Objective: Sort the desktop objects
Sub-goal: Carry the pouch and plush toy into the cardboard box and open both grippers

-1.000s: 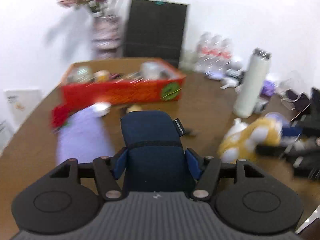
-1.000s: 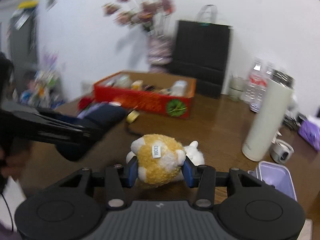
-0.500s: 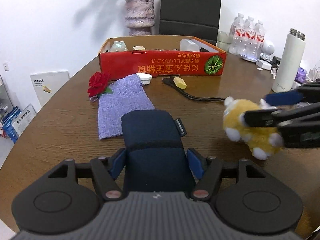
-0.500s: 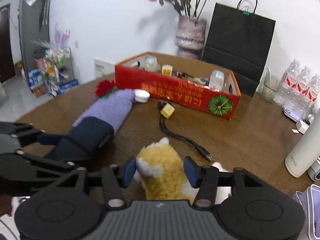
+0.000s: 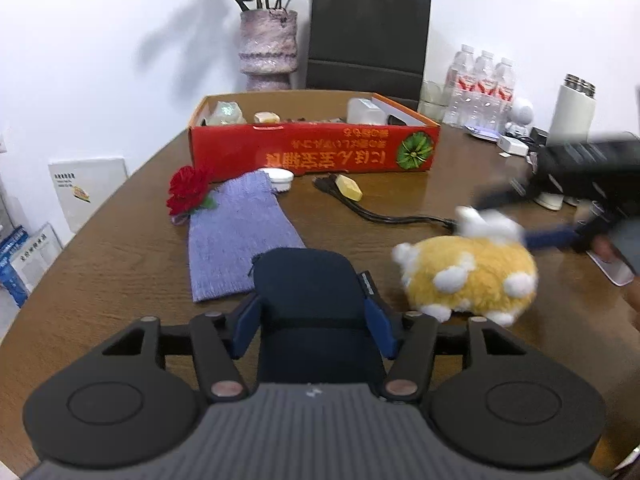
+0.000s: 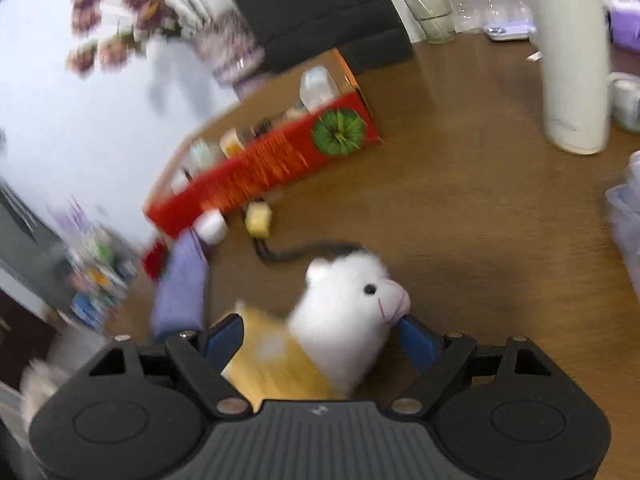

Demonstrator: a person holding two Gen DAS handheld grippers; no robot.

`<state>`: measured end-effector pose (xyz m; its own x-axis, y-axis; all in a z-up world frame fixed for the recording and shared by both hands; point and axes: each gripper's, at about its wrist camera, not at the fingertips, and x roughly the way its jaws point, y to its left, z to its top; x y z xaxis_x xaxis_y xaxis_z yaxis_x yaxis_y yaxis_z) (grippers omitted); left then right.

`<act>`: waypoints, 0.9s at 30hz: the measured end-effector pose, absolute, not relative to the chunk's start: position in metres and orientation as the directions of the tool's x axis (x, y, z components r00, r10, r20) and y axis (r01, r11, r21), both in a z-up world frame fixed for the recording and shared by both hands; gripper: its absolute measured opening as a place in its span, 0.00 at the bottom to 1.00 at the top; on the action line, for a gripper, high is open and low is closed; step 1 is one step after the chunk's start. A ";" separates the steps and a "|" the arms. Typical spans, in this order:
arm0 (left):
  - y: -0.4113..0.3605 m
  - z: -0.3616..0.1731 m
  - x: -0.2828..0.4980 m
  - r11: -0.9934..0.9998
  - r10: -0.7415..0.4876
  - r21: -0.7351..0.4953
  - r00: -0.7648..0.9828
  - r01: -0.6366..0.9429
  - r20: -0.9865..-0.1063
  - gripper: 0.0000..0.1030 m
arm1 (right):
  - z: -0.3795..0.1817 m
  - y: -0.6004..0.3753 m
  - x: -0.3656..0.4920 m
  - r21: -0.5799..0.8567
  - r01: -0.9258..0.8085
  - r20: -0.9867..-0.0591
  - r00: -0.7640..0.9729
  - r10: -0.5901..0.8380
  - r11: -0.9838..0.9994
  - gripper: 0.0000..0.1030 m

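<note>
My left gripper (image 5: 316, 326) is shut on a dark navy pouch (image 5: 310, 292) low over the brown table. A yellow and white plush toy (image 5: 470, 276) lies on the table just right of the pouch. In the right wrist view the plush (image 6: 344, 320) sits between the wide-apart fingers of my right gripper (image 6: 320, 340), which is open around it. The red cardboard box (image 5: 316, 152) with several small items stands farther back; it also shows in the right wrist view (image 6: 264, 172).
A purple knitted cloth (image 5: 236, 240), a red fabric flower (image 5: 188, 194), a white lid (image 5: 280, 178), a yellow block (image 5: 348, 190) and a black cable (image 5: 384, 216) lie before the box. A white flask (image 5: 572, 108), water bottles (image 5: 480, 88), a vase (image 5: 268, 54) and a black bag (image 5: 368, 32) stand behind.
My right gripper has set the plush down on the table beside the pouch and opened its jaws, tilting as it moves. My left gripper still holds the pouch.
</note>
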<state>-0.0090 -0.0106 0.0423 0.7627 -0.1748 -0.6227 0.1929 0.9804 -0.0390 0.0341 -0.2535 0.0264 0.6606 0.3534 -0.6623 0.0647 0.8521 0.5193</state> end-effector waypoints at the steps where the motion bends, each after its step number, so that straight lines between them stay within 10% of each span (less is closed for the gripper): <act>1: -0.009 0.042 -0.009 0.980 -0.178 -0.045 0.758 0.194 -0.627 0.63 | 0.027 -0.252 0.041 0.531 0.054 -0.643 0.676 0.361 0.846 0.80; 8: -0.013 0.035 0.016 0.980 -0.186 -0.071 0.720 0.188 -0.669 0.67 | 0.029 -0.216 0.078 0.298 0.014 -0.755 0.615 0.227 0.954 0.71; 11: -0.023 0.033 0.015 0.980 -0.164 -0.026 0.718 0.198 -0.677 0.63 | 0.020 -0.194 0.076 0.200 -0.044 -0.774 0.605 0.186 0.979 0.51; 27: 0.000 0.144 0.121 0.952 -0.299 -0.217 0.796 0.214 -0.526 0.60 | 0.150 -0.216 0.114 0.050 -0.118 -0.491 0.862 0.127 0.992 0.44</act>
<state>0.1212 -0.0004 0.1443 0.7964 -0.2986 -0.5260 0.2135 0.9524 -0.2175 0.1137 -0.2158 0.1501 0.8620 0.1273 -0.4906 -0.1179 0.9918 0.0501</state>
